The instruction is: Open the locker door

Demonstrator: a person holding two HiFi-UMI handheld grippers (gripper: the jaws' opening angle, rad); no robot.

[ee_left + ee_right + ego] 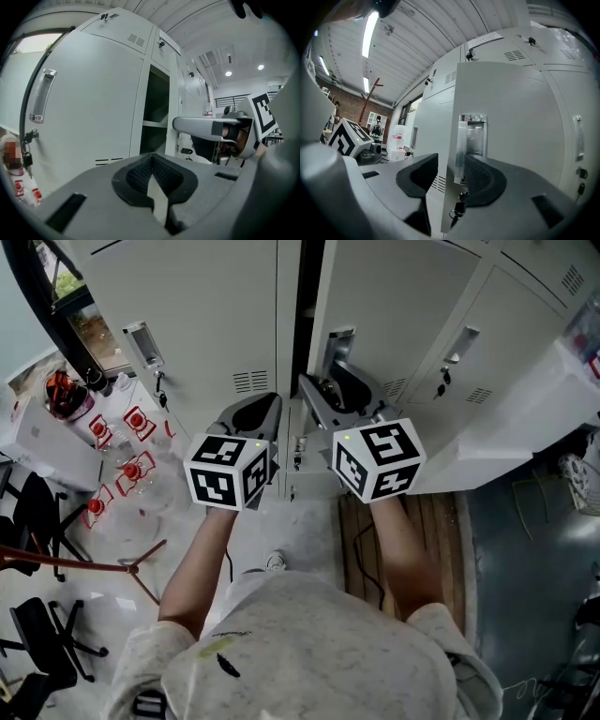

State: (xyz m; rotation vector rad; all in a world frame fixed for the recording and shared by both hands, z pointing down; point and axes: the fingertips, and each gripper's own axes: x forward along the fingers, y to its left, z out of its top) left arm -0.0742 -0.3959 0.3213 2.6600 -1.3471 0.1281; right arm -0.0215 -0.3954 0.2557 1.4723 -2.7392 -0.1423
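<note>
The middle locker door (403, 306) stands ajar, with a dark gap (305, 306) along its left edge. My right gripper (323, 388) is open, and its jaws stand on either side of that edge, just below the chrome handle (339, 338). In the right gripper view the door's edge (451, 140) runs between the pads of the right gripper (451, 169), beside the handle recess (471, 138) and a hanging key (457, 208). My left gripper (261, 407) is shut on nothing, in front of the neighbouring door (197, 315). The left gripper (151, 161) faces the open compartment (157, 112).
More lockers with handles and keys (450, 362) stand to the right. Bottles with red labels (131, 470), a white box (47, 442) and black chairs (37, 512) crowd the floor at the left. A wooden pallet (403, 531) lies under my right arm.
</note>
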